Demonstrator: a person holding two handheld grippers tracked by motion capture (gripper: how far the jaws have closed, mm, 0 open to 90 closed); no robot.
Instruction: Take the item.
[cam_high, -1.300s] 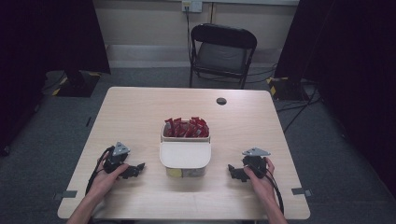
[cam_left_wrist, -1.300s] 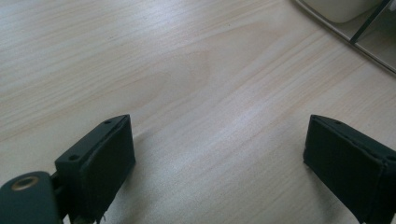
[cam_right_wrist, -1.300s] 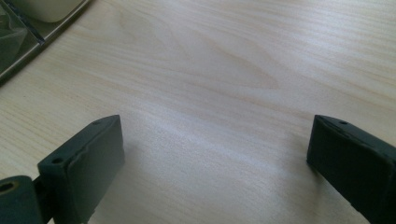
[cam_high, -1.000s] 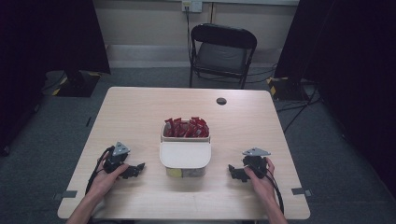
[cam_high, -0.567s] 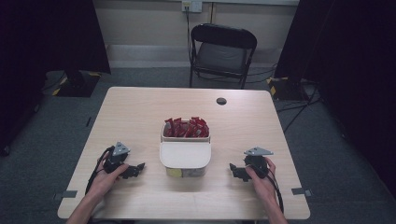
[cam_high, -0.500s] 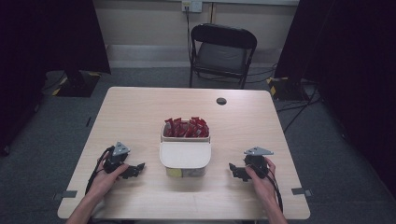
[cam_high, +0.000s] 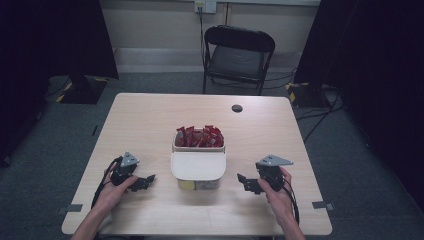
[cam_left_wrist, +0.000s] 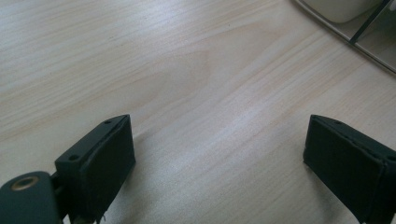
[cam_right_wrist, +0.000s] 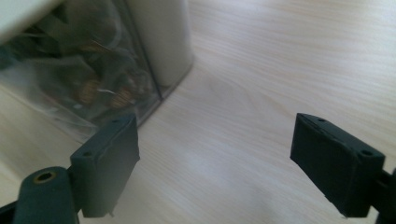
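Black folding chair (cam_high: 239, 56) behind the table (cam_high: 150, 120), small dark disc (cam_high: 237, 108) near its far edge

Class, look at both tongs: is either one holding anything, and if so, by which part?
Nothing is held. The left tongs and the right tongs both stand open over bare table, with the container of red packets lying untouched between them.

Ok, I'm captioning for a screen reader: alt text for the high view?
A person's hands hold the left gripper and right gripper on a wooden table, either side of a white container with red packets behind. A black chair stands beyond.
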